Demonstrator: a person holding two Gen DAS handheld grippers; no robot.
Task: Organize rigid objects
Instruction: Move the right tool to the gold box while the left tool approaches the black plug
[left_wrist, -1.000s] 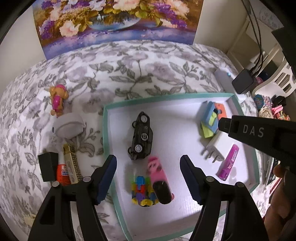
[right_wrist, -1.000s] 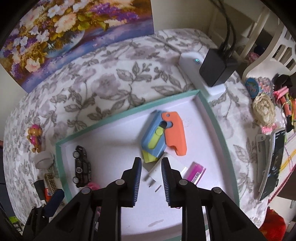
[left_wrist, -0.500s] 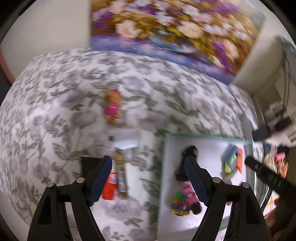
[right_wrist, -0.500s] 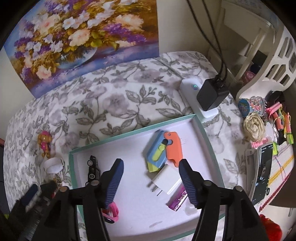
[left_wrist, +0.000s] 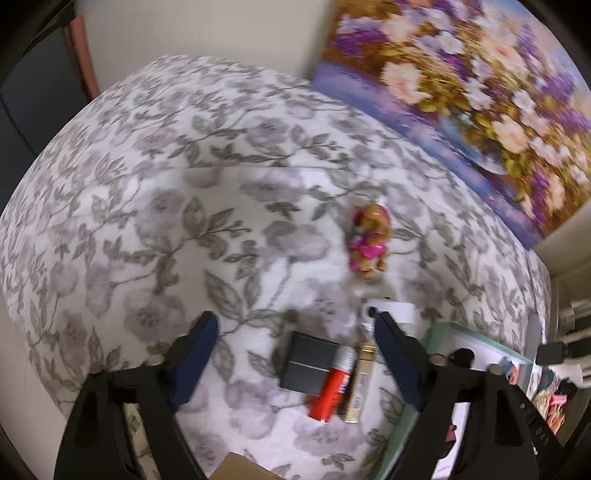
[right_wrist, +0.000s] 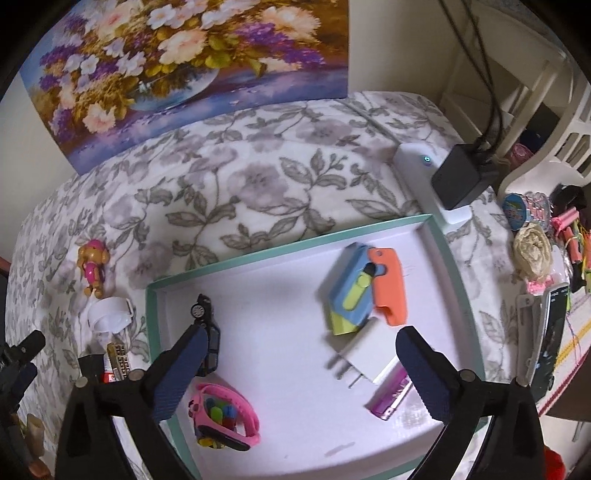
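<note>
Swinging away from the tray (right_wrist: 458, 280), the left gripper (left_wrist: 295, 354) now hangs over the loose things on the flowered cloth, and the right gripper (right_wrist: 299, 369), nearly closed a second ago, has spread wide and lifted clear of the white plug (right_wrist: 365, 354).

Between the left fingers, which are spread and empty, lie a black box (left_wrist: 308, 363), a red tube (left_wrist: 332, 387) and a gold bar (left_wrist: 362, 384), packed side by side and touching. The toy dog (left_wrist: 369, 240) stands farther off.

The risk, as I judge it, is that a finger coming down beside the tube catches its neighbours and drags or scatters them.
</note>
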